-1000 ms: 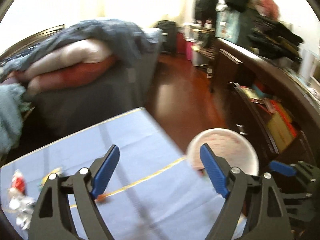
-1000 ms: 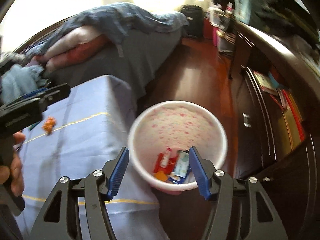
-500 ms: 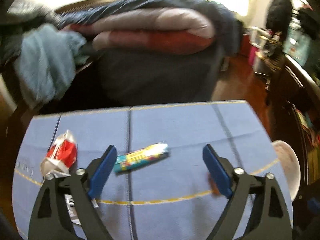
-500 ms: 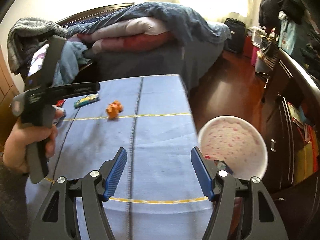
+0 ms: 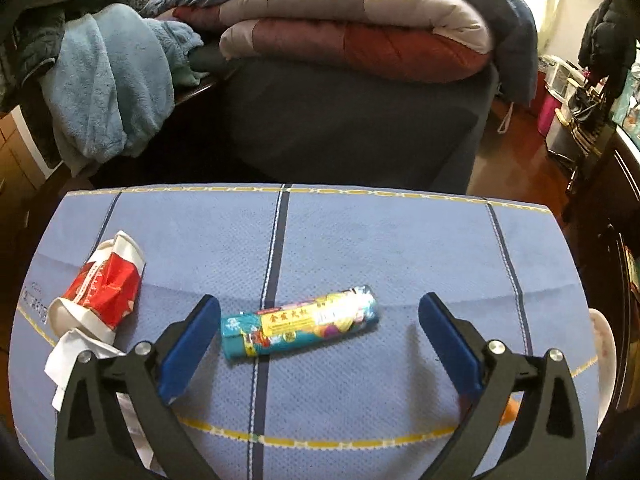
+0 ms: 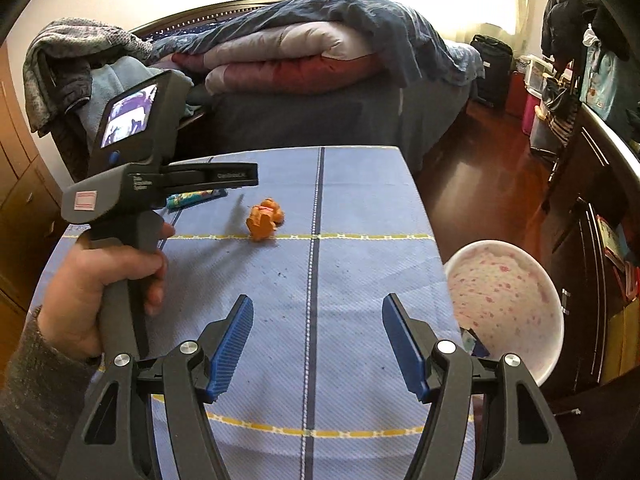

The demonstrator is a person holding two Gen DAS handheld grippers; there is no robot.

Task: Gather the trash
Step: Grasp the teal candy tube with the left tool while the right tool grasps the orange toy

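Note:
A teal printed wrapper roll (image 5: 300,327) lies on the blue tablecloth (image 5: 380,240), between my left gripper's fingers. My left gripper (image 5: 319,344) is open and empty just above it. A crushed red-and-white paper cup (image 5: 100,292) lies to its left. In the right wrist view an orange crumpled scrap (image 6: 265,219) lies mid-table, and the teal roll (image 6: 192,198) shows under the left gripper. My right gripper (image 6: 318,348) is open and empty over the near table. A white pink-speckled bin (image 6: 504,304) stands off the table's right edge with trash inside.
A bed with folded quilts (image 5: 352,32) stands behind the table. A light blue fleece (image 5: 108,84) hangs at the left. Dark cabinets (image 6: 592,208) line the right side beyond a wood floor (image 6: 480,168).
My left gripper has swung left from the bin to the table and closed in over the teal roll. My right gripper has drawn back from above the bin to above the table.

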